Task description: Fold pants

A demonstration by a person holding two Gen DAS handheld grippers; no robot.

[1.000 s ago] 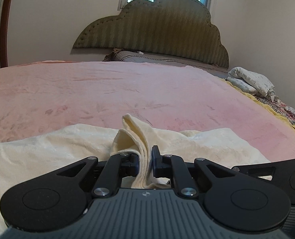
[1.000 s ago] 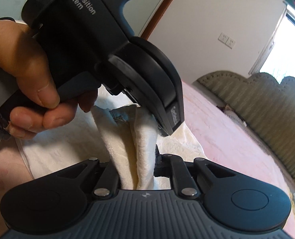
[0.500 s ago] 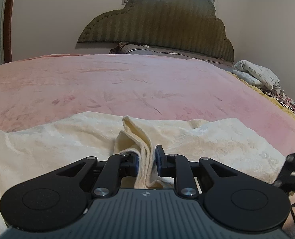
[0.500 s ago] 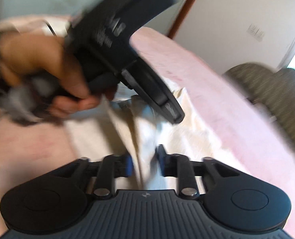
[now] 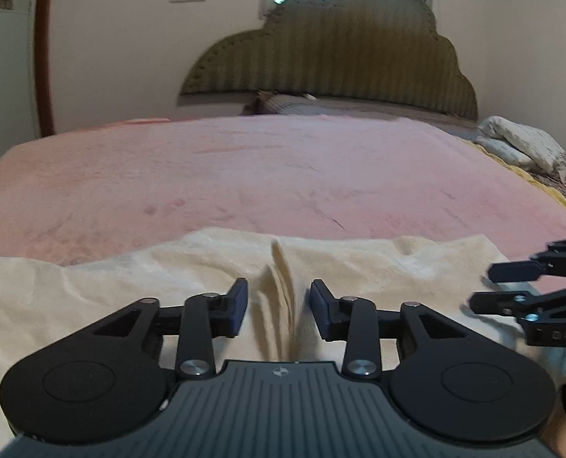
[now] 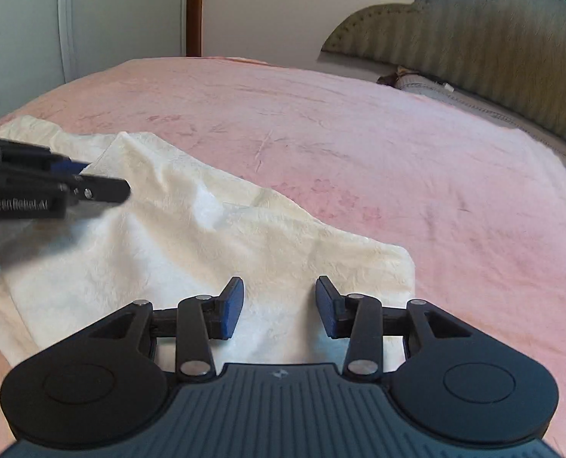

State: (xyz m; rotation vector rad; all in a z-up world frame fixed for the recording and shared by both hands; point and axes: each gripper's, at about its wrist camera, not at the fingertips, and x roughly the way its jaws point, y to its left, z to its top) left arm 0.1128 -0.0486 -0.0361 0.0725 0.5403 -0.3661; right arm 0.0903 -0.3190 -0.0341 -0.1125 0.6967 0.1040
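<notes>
The cream pants [image 5: 191, 267] lie in a folded band across the near part of the pink bed. My left gripper [image 5: 278, 307] is open, its jaws on either side of a raised crease of the cloth without pinching it. My right gripper [image 6: 279, 305] is open and empty over the right end of the pants [image 6: 206, 236]. The right gripper also shows at the right edge of the left wrist view [image 5: 527, 286]. The left gripper shows at the left edge of the right wrist view [image 6: 92, 187], over the pants' left part.
The pink blanket [image 5: 283, 175] stretches far beyond the pants. A green padded headboard [image 5: 340, 57] stands at the back with a pillow below it. A bundle of white bedding [image 5: 519, 145] lies at the far right. A wooden door frame [image 6: 194, 7] stands behind the bed.
Both grippers have opened and let go of the pants. The raised fold has dropped onto the bed. The right gripper has swung away from the left one to the pants' right end.
</notes>
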